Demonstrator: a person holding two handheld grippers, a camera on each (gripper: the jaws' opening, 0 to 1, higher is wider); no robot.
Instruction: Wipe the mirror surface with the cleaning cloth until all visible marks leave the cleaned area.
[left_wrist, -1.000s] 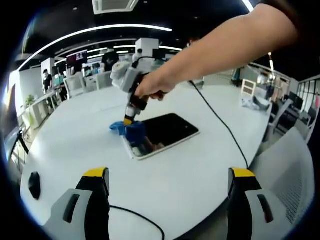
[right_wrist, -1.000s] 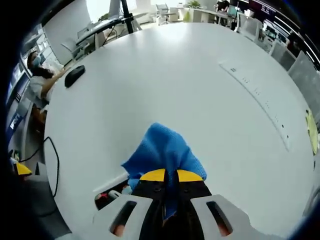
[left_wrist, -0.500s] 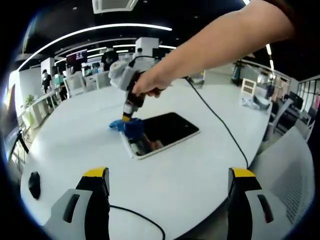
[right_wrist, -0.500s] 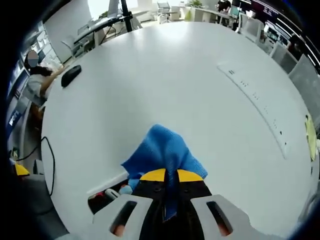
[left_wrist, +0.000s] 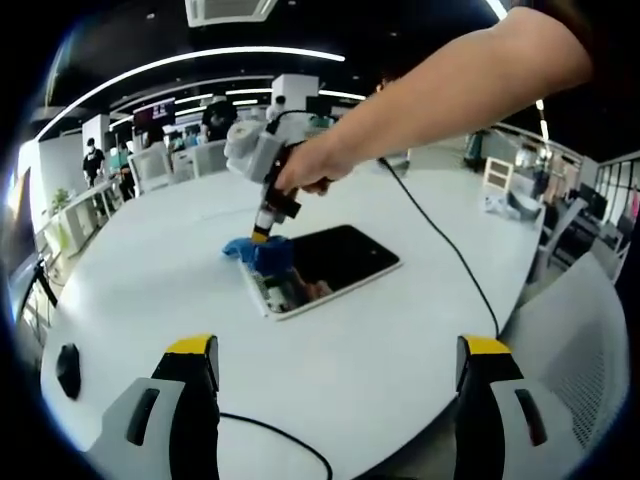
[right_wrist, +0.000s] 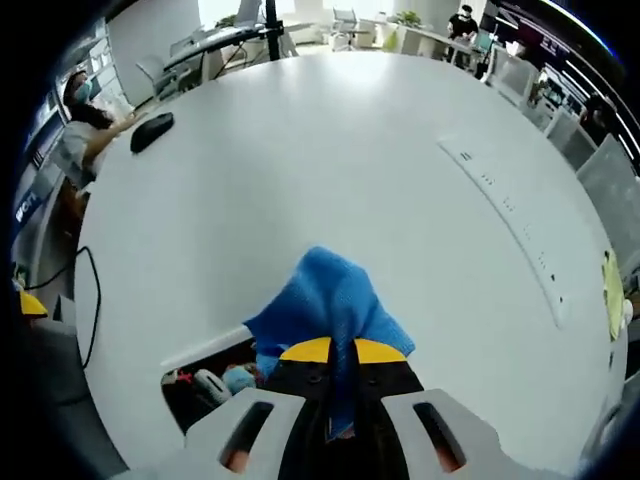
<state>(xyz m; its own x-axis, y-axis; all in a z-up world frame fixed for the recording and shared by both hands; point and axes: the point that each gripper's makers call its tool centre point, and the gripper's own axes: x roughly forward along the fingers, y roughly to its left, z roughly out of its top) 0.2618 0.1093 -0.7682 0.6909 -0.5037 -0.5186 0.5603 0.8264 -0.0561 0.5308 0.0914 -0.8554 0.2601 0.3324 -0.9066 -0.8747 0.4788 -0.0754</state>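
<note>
Right yellow-tipped gripper (right_wrist: 333, 352) clamped on bunched blue microfibre cleaning cloth (left_wrist: 256, 251), pressed onto far corner of flat rectangular white-framed mirror (left_wrist: 322, 267) on round white table (left_wrist: 400, 340) to scrub marks, left yellow-tipped gripper (left_wrist: 338, 350) spread wide, empty, held back near table edge

The left gripper view looks across the white table (left_wrist: 400, 330) toward the mirror (left_wrist: 325, 265) from well back; the right gripper view looks steeply down, close above the mirror's (right_wrist: 205, 380) cloth-covered corner. Both share that corner.
</note>
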